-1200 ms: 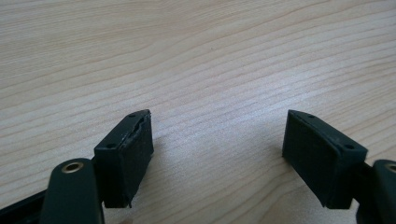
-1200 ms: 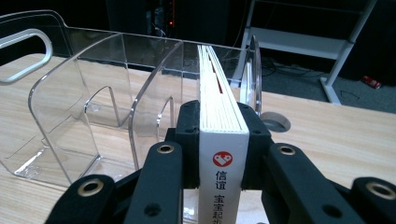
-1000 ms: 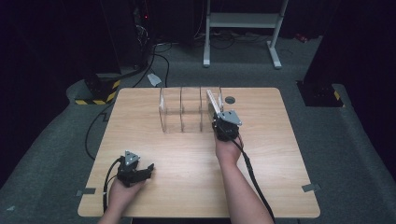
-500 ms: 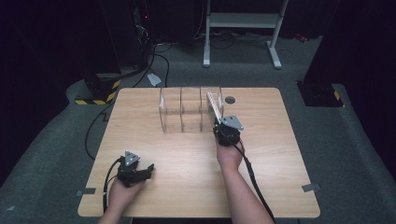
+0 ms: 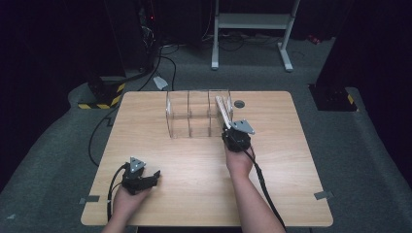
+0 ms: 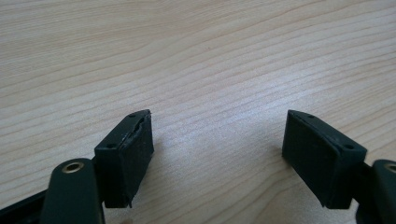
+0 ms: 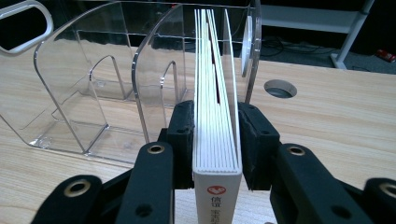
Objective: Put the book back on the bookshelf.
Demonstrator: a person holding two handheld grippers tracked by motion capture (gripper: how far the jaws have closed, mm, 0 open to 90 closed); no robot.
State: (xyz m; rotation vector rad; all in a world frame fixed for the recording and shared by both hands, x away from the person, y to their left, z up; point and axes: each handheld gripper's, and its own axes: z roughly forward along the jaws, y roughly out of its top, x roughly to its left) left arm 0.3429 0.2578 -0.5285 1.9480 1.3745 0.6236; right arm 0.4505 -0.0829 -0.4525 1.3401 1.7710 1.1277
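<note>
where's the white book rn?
High view: the white book leans into the rightmost slot of the clear acrylic rack, far-centre on the wooden table, between the right gripper jaws.

White book (image 7: 216, 116), upright on its edge, front half inside the clear rack's (image 7: 79, 93) rightmost slot

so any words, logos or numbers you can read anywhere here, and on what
"信谊" on the white spine of the book, under a small red round logo; more characters run below, cut off at the picture's edge, not readable.
In the high view the book is too small for any print to be read.
No readable text on the clear rack, the table, or the right gripper.
</note>
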